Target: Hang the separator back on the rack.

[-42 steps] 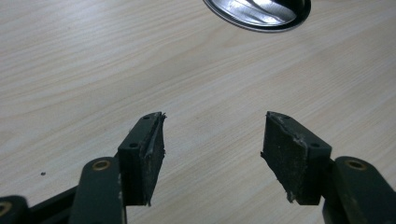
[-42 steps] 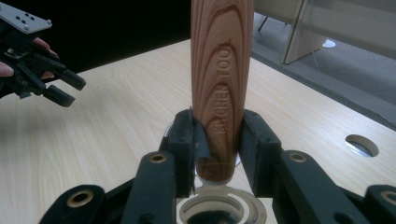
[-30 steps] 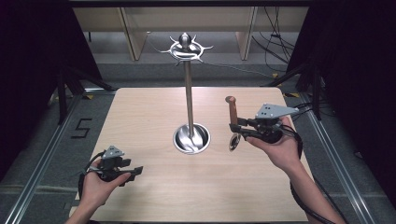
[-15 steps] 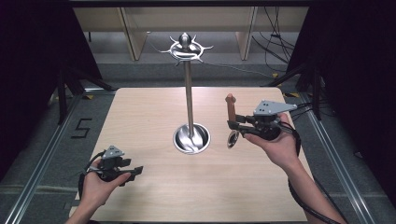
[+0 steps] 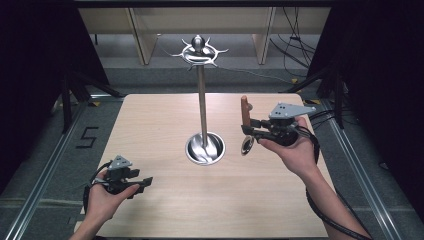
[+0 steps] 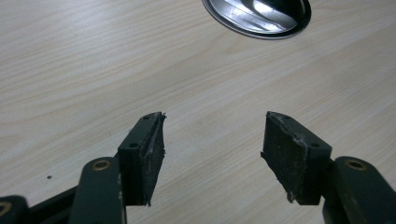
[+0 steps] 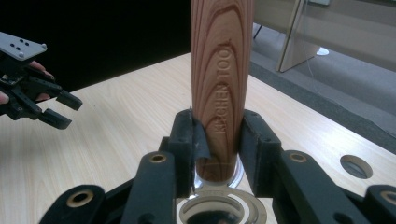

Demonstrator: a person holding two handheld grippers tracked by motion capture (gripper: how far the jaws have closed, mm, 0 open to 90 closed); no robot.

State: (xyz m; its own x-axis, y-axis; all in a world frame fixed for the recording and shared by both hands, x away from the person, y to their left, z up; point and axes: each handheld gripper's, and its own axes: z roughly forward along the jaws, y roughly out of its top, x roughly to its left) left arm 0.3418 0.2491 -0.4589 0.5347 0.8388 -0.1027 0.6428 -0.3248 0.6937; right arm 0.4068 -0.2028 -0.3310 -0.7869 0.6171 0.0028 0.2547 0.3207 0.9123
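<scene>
Right gripper (image 5: 248,129) clamped on wooden handle (image 7: 222,74), left gripper (image 6: 212,154) wide, empty — could slip, heavy metal end (image 5: 246,145) dangling

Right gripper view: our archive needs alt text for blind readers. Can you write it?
The right claw grips a wooden handle stamped KITCHEN TOOL, held upright, with a metal ring just below it. Behind lies a light wooden table; at far left, the left claw is open.
</scene>
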